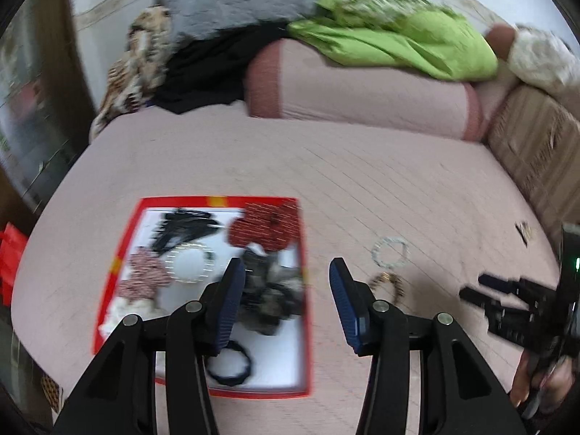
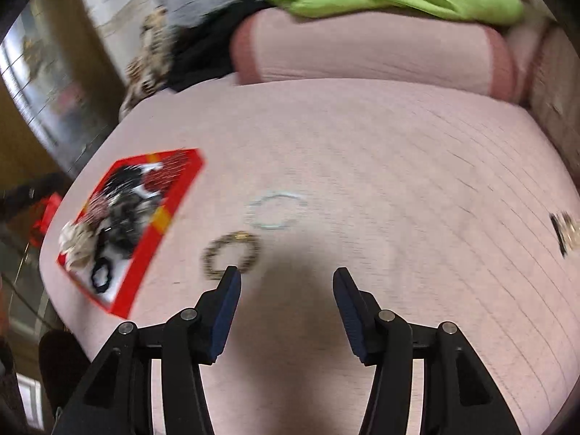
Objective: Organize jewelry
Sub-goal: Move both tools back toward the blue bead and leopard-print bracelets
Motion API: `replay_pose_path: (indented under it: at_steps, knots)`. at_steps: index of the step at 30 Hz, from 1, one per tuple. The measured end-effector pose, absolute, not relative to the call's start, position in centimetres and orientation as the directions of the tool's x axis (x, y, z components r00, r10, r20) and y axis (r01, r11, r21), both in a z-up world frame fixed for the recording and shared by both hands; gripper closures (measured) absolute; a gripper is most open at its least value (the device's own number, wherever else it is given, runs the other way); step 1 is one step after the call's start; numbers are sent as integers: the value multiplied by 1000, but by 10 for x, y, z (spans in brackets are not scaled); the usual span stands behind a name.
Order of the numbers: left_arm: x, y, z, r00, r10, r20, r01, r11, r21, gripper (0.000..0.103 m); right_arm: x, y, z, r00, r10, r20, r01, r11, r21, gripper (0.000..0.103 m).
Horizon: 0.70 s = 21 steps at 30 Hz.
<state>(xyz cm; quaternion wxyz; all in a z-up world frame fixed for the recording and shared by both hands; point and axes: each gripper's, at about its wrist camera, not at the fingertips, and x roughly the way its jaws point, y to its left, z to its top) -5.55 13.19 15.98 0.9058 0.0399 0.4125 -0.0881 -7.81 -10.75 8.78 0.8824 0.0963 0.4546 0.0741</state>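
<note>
Blurred gold bracelet [image 2: 232,255] beside silver bracelet [image 2: 277,210]

We carry two matching tools: the left gripper [image 1: 286,268] and right gripper [image 2: 286,277] each have black angular linkage arms, round silver pivot screws and ribbed dark-blue finger pads [image 1: 232,304]. A small green light glows on the right unit's body.
</note>
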Motion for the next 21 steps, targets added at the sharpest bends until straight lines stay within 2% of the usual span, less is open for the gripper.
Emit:
replay_pose_path:
  at_steps: [10, 21]
  knots:
    - [-46, 47, 84, 524, -206, -826, 338, 941, -20, 56, -44, -123, 66, 561, 215, -799, -30, 970, 240, 46]
    - [-23, 47, 37, 466, -207, -860, 294, 953, -71, 56, 7, -98, 41, 517, 216, -828, -107, 976, 189, 46]
